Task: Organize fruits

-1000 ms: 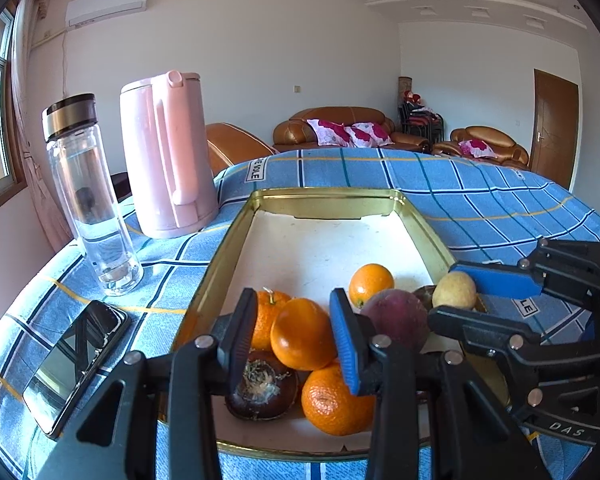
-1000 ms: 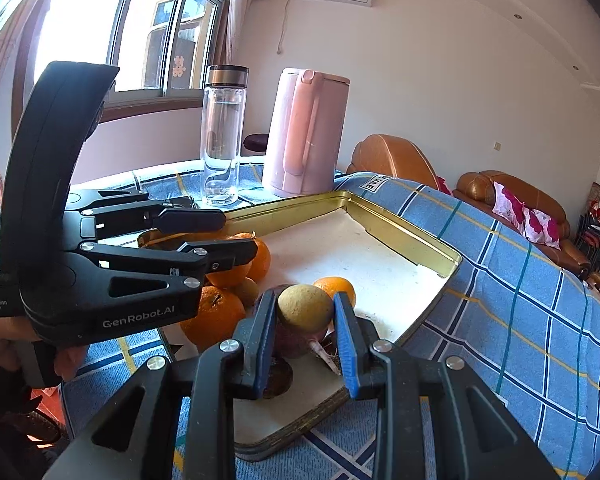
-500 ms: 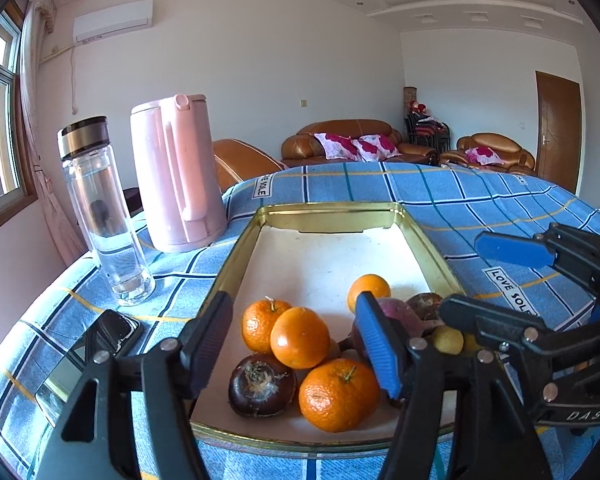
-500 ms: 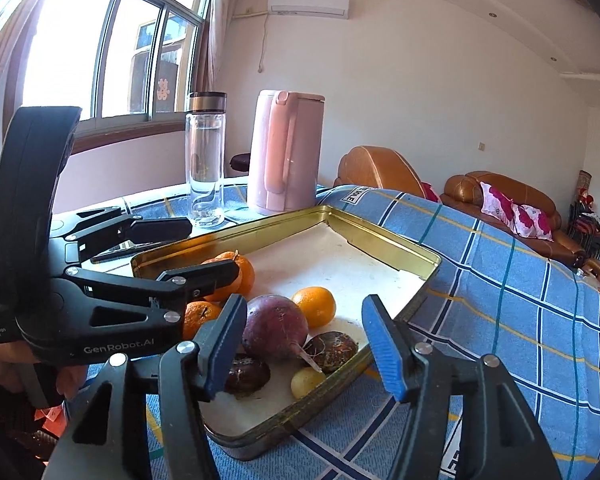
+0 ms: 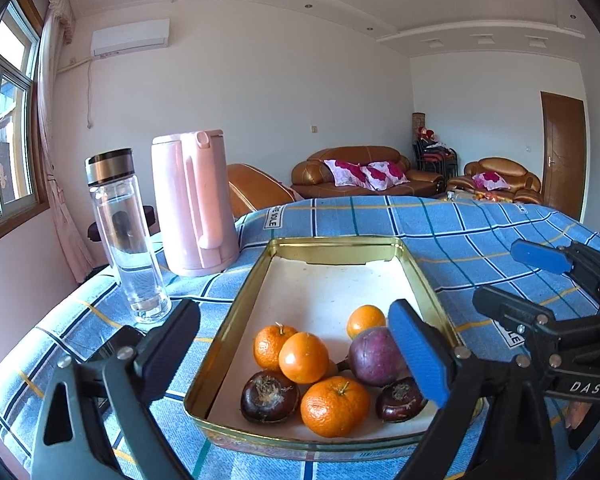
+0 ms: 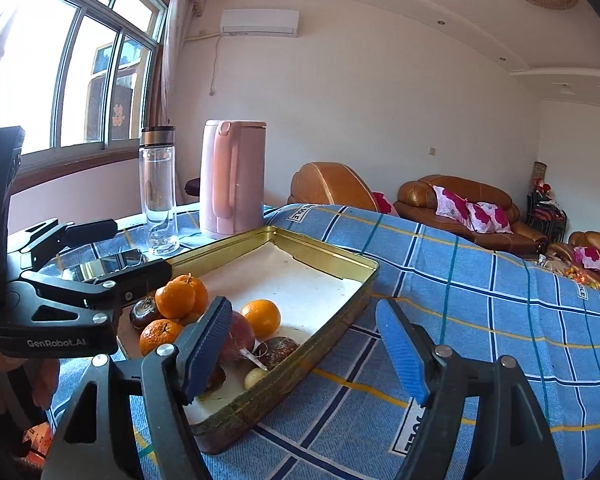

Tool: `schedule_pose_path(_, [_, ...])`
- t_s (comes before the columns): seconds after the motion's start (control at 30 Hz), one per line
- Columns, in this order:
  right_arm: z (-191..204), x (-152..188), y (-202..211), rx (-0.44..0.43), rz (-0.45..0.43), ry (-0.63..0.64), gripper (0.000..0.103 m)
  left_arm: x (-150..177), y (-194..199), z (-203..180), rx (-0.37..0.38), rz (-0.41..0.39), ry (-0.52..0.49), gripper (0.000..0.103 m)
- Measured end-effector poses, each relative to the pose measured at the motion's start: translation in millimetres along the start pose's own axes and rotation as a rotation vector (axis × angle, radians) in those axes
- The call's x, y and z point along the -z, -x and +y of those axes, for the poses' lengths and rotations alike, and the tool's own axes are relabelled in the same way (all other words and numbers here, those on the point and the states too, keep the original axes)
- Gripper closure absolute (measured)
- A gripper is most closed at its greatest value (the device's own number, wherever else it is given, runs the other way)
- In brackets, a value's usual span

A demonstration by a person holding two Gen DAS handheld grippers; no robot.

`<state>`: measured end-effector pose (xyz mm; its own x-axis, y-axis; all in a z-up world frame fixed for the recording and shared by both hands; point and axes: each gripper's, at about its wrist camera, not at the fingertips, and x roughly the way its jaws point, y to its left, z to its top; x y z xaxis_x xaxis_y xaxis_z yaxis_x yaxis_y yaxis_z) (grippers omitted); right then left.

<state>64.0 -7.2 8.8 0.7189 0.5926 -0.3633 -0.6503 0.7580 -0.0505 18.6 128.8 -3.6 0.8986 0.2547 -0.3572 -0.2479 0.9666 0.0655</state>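
Observation:
A gold metal tray (image 5: 332,242) (image 6: 332,256) sits on the blue checked tablecloth. In its near end lie several oranges (image 5: 304,357) (image 6: 262,317), a purple fruit (image 5: 374,356) (image 6: 240,338), two dark brown fruits (image 5: 269,397) and a small yellow fruit (image 6: 255,377). My left gripper (image 5: 300,356) is open and empty, held above the near end of the tray. My right gripper (image 6: 300,348) is open and empty, over the tray's near right corner. It also shows at the right of the left wrist view (image 5: 512,276).
A pink kettle (image 5: 194,208) (image 6: 234,178) and a clear water bottle (image 5: 126,236) (image 6: 158,190) stand left of the tray. A phone (image 6: 108,264) lies near the bottle. Brown sofas (image 5: 360,172) stand behind the table.
The left gripper let go of an orange and the right let go of the small yellow fruit. Both opened wide and drew back and up from the tray.

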Motion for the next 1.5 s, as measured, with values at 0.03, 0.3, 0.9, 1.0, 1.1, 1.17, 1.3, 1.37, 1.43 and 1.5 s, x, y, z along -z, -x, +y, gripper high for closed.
schedule_pose_path(0.03, [-1.2, -0.6, 2.3, 0.012, -0.003, -0.002, 0.025, -1.3, 1.8, -0.5, 0.0, -0.003, -0.001, 0.006])
schedule_pose_path(0.3, [-6.1, -4.4, 22.4, 0.057, -0.043, -0.004, 0.02, -5.3, 11.9, -5.8, -0.004, -0.027, -0.004, 0.001])
schedule_pose_path(0.9, [-12.3, -7.1, 42.9, 0.088, -0.073, -0.008, 0.015, -8.1, 20.4, -13.6, -0.007, -0.048, -0.013, 0.0])
schedule_pose_path(1.0, [-12.1, -7.0, 43.8, 0.088, -0.074, -0.007, 0.015, -8.6, 20.2, -14.2, -0.004, -0.044, -0.016, 0.0])
schedule_pose_path(1.1, [-12.1, -7.1, 44.1, 0.088, -0.074, -0.008, 0.015, -9.3, 20.6, -15.1, -0.002, -0.043, -0.017, 0.0])
schedule_pose_path(1.17, [-12.1, -7.2, 44.1, 0.088, -0.075, -0.007, 0.015, -9.9, 20.8, -15.2, 0.0, -0.042, -0.015, 0.0])
schedule_pose_path(1.3, [-13.1, -6.2, 47.2, 0.093, -0.079, -0.009, 0.015, -11.5, 21.7, -15.8, 0.007, -0.042, -0.01, 0.0])
schedule_pose_path(1.37, [-14.3, -6.2, 49.4, 0.096, -0.082, -0.012, 0.015, -12.0, 22.7, -17.2, 0.007, -0.044, -0.009, 0.0])
schedule_pose_path(1.43, [-15.6, -5.7, 51.4, 0.102, -0.084, -0.012, 0.015, -12.8, 23.5, -18.7, 0.014, -0.044, -0.009, 0.0])
schedule_pose_path(1.5, [-17.2, -5.5, 54.3, 0.109, -0.088, -0.011, 0.015, -13.8, 24.1, -20.8, 0.019, -0.044, -0.013, 0.0])
